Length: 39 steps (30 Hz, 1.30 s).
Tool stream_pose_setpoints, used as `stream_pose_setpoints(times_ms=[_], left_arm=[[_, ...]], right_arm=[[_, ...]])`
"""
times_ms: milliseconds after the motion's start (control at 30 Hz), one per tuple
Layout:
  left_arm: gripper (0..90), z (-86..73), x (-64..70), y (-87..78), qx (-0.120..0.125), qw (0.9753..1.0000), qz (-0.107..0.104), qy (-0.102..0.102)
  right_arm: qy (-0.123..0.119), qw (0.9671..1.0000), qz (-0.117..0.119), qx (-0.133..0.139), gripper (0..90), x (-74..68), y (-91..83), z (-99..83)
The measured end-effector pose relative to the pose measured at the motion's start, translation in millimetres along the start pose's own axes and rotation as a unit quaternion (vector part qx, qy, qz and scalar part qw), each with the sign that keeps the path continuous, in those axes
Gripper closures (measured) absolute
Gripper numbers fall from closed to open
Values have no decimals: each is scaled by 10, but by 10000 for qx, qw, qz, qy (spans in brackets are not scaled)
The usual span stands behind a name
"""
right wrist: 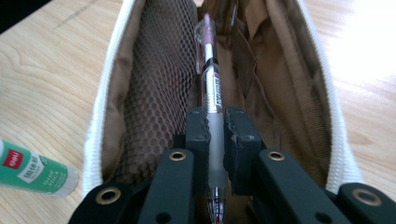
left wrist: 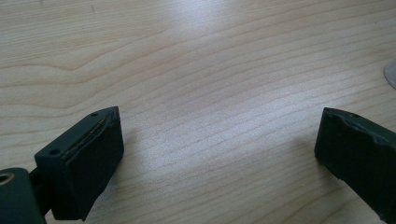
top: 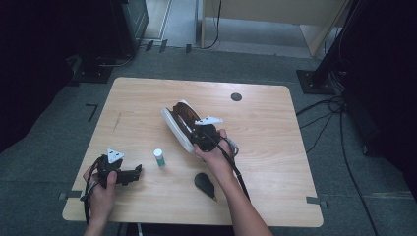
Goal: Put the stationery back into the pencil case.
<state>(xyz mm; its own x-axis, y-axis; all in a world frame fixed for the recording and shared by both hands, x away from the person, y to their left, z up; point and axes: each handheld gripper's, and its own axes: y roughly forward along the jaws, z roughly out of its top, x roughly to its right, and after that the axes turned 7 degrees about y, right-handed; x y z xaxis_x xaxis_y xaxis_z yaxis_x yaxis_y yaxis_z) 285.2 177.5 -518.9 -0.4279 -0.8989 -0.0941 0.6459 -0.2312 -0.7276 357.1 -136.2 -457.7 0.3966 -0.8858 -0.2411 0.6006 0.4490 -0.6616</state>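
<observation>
Right gripper (right wrist: 214,133) is clamped on the pen (right wrist: 211,88), whose long axis runs toward 12 o'clock straight into the open pencil case (right wrist: 140,88) just ahead; left gripper (left wrist: 219,154) idles wide open and empty over the table (left wrist: 196,60).

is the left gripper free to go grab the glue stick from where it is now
Probably yes. The left gripper is open and holds nothing, and bare table lies between it and the upright glue stick. The right gripper is busy at the pencil case, off that path.
</observation>
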Motion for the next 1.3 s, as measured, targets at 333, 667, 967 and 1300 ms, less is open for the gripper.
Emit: stream_pose_setpoints(times_ms=[333,667,967,1300], left_arm=[[15,0,0,0,1,10000,0,-1],[15,0,-1,0,-4,10000,-1,5],[15,0,-1,-1,-4,10000,0,6],[15,0,-1,-1,-4,10000,-1,5]], right_arm=[[15,9997,-17,-259,810,43,42,-4],[17,9979,-122,-643,809,81,74,27],[104,9969,-101,-772,806,99,83,50],[235,9985,-22,-499,789,152,13,47]])
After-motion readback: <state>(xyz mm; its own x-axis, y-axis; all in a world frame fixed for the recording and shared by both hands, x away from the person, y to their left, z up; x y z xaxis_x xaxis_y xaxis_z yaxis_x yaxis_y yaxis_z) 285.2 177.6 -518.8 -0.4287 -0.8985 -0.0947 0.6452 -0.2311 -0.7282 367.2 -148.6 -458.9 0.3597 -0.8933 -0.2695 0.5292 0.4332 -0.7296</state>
